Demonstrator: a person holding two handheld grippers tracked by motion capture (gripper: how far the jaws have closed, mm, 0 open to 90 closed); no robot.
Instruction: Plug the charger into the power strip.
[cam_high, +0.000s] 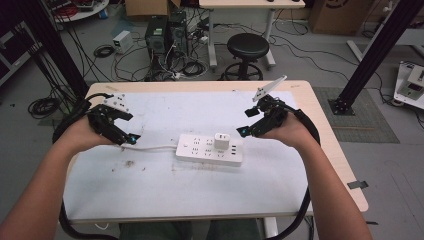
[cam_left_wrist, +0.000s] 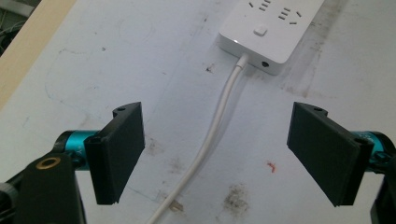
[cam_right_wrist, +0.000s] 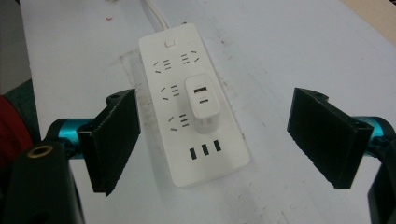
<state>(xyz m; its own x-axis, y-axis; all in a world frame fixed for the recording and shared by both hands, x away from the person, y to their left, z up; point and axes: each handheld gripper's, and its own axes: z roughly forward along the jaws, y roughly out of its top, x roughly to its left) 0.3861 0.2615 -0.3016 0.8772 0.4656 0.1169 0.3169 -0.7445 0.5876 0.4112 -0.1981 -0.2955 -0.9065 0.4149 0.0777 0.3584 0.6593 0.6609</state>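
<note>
Both fingers gape wide, holding nothing; power strip (cam_high: 210, 149) lies lengthwise between grippers, cord (cam_high: 155, 147) end towards left gripper (cam_high: 131, 138).

The power strip (cam_right_wrist: 187, 107) at the frame's centre looks like smooth white plastic with a slight sheen, and the charger (cam_right_wrist: 202, 100) plugged into it has the same glossy white shell. Its cable (cam_left_wrist: 212, 135) is smooth and white, rubbery in look. The bench (cam_high: 320, 120) shows a pale wood-look edge, while its white cover sheet (cam_high: 165, 190) is matt, scuffed and stained. The left gripper (cam_left_wrist: 219, 154) has matt black pads with a faintly ribbed, printed texture, on shiny teal metal-looking rods; the right gripper (cam_right_wrist: 215, 140) looks alike.
</note>
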